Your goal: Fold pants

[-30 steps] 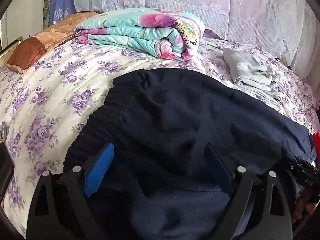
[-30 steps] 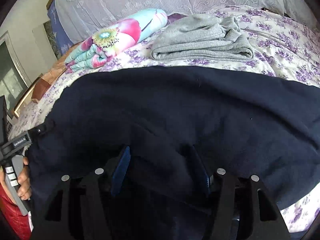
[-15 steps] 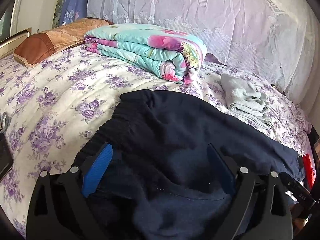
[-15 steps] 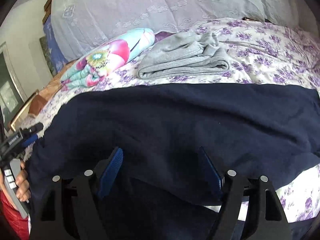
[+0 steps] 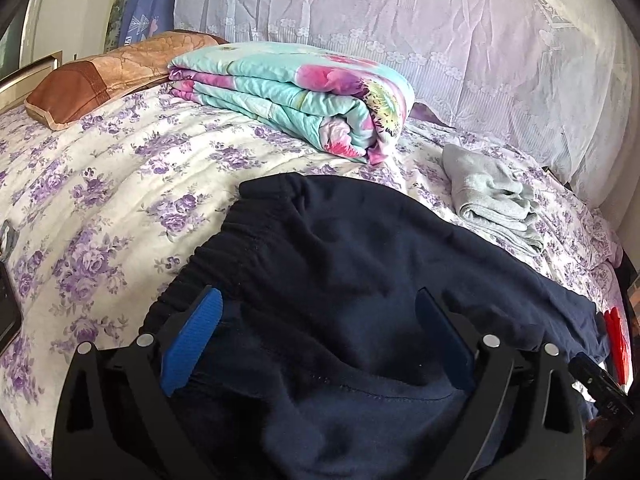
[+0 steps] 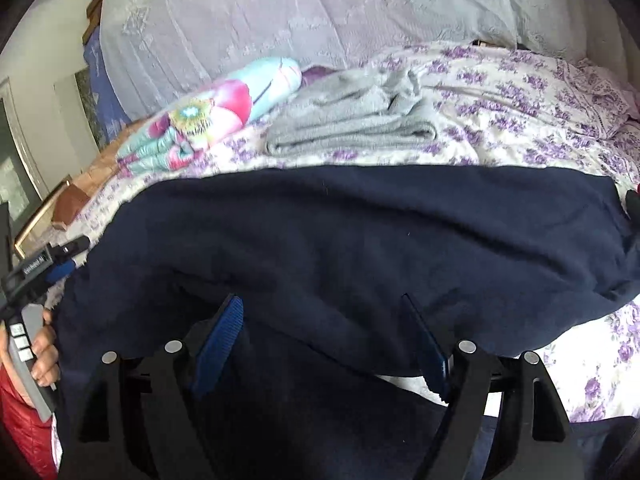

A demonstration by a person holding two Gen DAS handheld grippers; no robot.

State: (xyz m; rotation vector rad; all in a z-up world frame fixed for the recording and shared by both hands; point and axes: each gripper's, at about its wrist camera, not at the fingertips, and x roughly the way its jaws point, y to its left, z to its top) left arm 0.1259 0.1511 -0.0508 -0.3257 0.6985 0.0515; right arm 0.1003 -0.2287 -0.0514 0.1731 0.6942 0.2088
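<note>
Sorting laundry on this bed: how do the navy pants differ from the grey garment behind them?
The navy pants are dark and spread wide across the bed; the grey garment is pale and folded into a compact stack. The pants lie nearest the cameras, the grey garment farther back. Both rest on the floral bedspread.

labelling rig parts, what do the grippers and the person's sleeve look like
Both the left gripper and the right gripper have black skeletal frames with silver rivets and ribbed blue pads. A grey handle with buttons shows beside a red quilted sleeve.
</note>
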